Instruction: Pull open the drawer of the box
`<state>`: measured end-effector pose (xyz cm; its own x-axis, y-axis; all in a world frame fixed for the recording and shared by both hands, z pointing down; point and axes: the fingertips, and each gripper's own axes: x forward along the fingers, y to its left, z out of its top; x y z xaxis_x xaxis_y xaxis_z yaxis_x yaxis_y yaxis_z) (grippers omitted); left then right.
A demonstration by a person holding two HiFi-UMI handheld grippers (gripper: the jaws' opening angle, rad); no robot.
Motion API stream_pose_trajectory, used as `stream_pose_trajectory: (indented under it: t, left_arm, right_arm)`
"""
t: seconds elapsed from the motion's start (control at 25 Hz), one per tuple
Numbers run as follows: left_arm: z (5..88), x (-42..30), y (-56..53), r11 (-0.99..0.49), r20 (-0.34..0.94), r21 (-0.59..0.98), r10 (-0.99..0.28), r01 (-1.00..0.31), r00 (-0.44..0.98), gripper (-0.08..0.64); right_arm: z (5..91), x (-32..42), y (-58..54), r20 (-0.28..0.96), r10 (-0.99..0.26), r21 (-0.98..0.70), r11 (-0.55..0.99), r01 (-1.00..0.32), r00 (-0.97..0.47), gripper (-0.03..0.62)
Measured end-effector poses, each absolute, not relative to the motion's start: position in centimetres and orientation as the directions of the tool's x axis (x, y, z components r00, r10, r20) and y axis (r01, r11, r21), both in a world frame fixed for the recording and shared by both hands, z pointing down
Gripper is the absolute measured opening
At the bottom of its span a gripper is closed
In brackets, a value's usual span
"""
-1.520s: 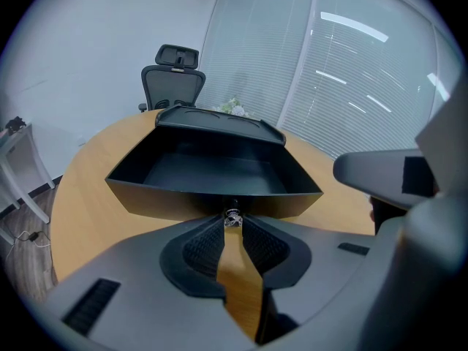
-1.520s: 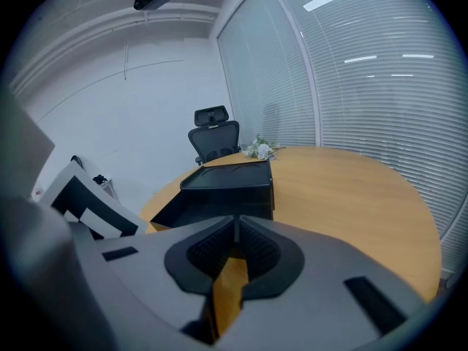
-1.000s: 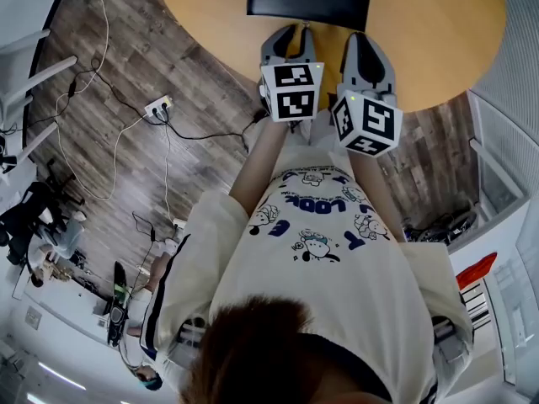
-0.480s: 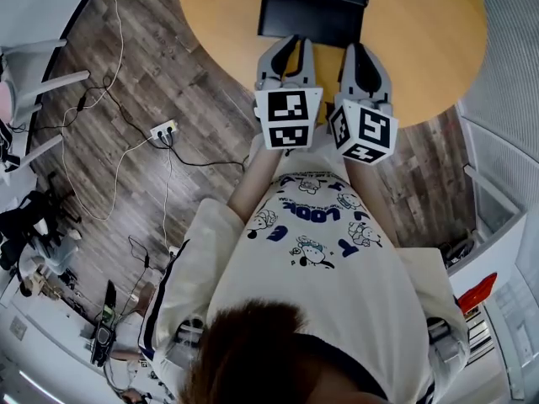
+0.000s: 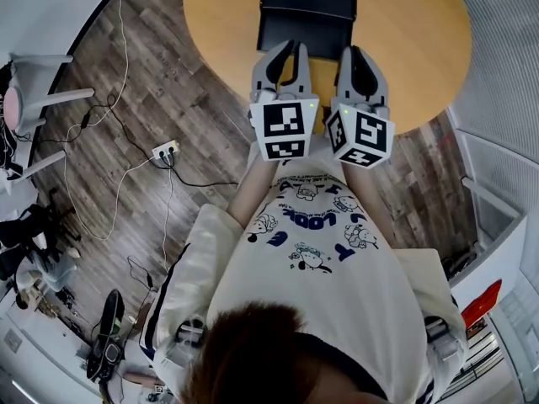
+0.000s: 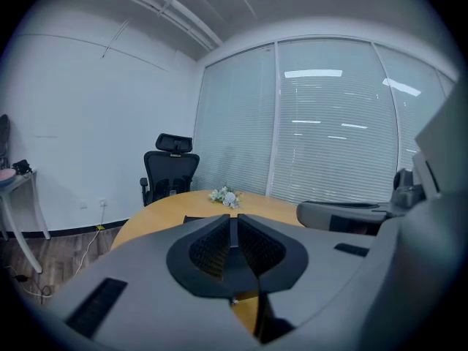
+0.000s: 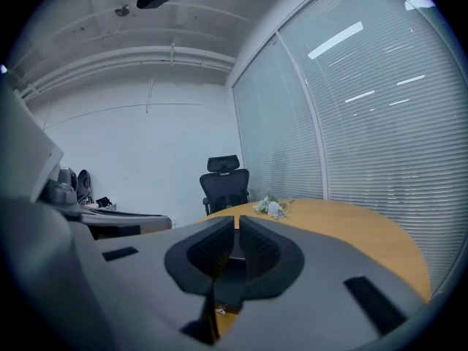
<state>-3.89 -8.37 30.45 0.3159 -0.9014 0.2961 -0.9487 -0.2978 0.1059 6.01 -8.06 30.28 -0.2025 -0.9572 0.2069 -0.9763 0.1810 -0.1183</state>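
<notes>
- Because both tongs ride in front of it, the box [image 5: 305, 11] shows its near face only in part in the head view, and I cannot tell how its drawer stands. The frame's top cuts off its far edge.
- From either gripper view the box is all but hidden behind the jaws.
- The box sits on a round wooden surface [image 5: 421, 49], near the edge on my side. Flowers [image 6: 225, 194] lie farther along it, with a black chair [image 6: 170, 168] beyond.
- Blinds [image 6: 329, 145] cover the glass wall. Cables and a power strip [image 5: 164, 150] lie on the plank floor [image 5: 135, 82].
- I hold both tongs out side by side, pointing at the box. Their tips overlap its near face in the head view; whether they touch it I cannot tell.
- My left tongs [image 5: 286, 49] are closing, jaws almost together, nothing between them.
- My right tongs [image 5: 355, 55] have their jaws together, empty.
</notes>
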Motion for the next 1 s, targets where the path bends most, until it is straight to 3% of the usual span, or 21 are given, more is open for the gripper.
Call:
stream_pose_trajectory:
  t: [1.0]
  left_arm:
    - [27.5, -3.0, -7.9, -0.311, 0.234, 0.076, -0.918, -0.947, 0.321, 0.041]
  right_arm:
    - [28.3, 6.3, -7.7, 0.168, -0.961, -0.124, 0.201, -0.972, -0.221, 0.04]
